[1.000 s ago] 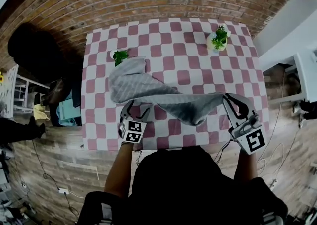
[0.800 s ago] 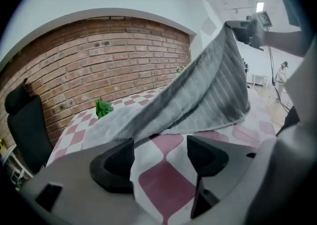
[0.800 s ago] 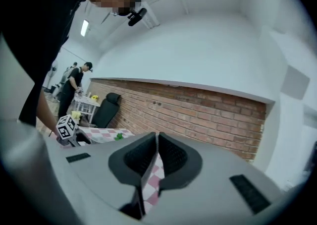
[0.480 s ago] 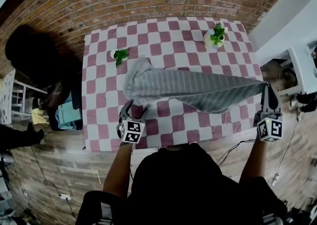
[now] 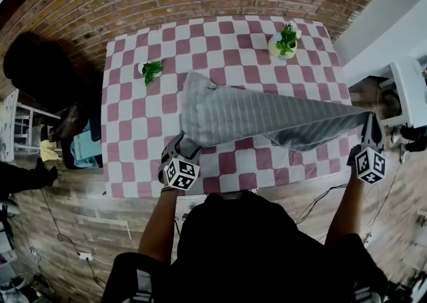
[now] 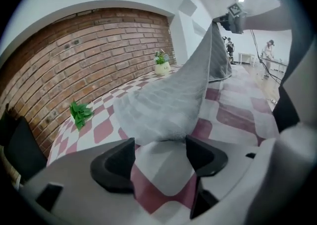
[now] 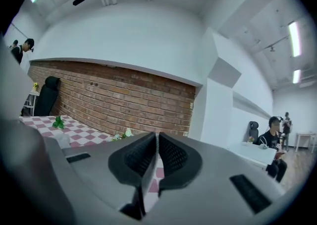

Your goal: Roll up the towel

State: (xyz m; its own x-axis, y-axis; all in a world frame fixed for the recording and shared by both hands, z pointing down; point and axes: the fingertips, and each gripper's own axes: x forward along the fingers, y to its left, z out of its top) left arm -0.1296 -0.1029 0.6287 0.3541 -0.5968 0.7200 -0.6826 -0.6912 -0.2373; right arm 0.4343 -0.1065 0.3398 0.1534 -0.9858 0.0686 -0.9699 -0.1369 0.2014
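A grey ribbed towel (image 5: 253,111) stretches across the pink-and-white checked table (image 5: 133,128), its left end lying on the cloth and its right end lifted past the table's right edge. My right gripper (image 5: 369,121) is shut on that raised right corner; in the right gripper view its jaws (image 7: 157,142) stand pressed together with a thin strip of cloth between them. My left gripper (image 5: 183,143) sits at the towel's left end, open. In the left gripper view the towel (image 6: 168,100) ends right at the tips of my left gripper (image 6: 161,152), and the pads do not press on it.
A small green sprig (image 5: 150,69) lies at the table's far left. A plant in a white pot (image 5: 283,41) stands at the far right. A brick wall runs behind the table. A black chair (image 5: 40,68) is at the left and white furniture (image 5: 407,88) at the right.
My right gripper swung out to the right with the towel's corner, pulling the bunched towel into a long taut span. My left gripper moved slightly forward to the towel's left end.
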